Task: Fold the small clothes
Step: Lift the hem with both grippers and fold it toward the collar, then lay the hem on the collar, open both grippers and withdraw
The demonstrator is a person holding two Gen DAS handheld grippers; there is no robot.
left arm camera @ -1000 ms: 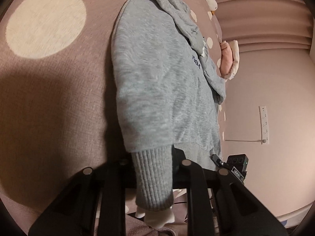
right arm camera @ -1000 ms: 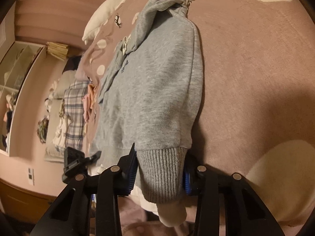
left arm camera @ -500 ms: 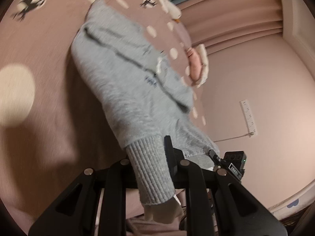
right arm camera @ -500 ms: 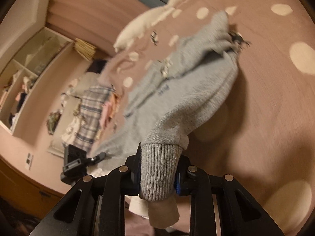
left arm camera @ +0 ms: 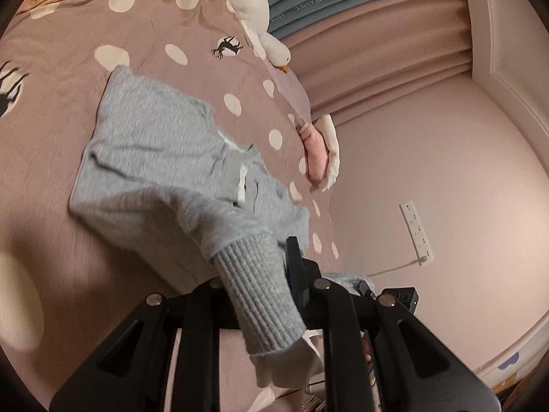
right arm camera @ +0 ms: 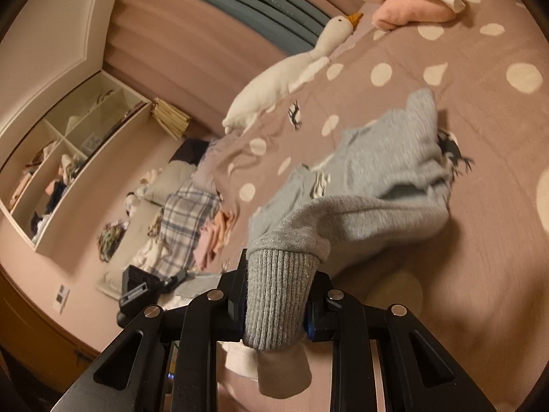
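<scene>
Grey fleece hooded sweatshirt [left arm camera: 161, 158] lies spread on the dotted mauve bedspread [left arm camera: 61, 68], body toward twelve o'clock. My left claw [left arm camera: 271, 292] is clamped on one ribbed cuff [left arm camera: 260, 295], my right claw [right arm camera: 274, 295] on the other ribbed cuff [right arm camera: 278, 292]. I judge the sleeve fold is under way; next, carry both cuffs inward across the chest.

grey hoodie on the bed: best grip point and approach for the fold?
Take the grey hoodie by its ribbed cuffs, one per gripper, coming in level from the near edge of the bed. The cuffs are thick, narrow bands at the sleeve ends, easy to pinch flat. Both grippers already hold one this way, with the sleeves lifted.
</scene>
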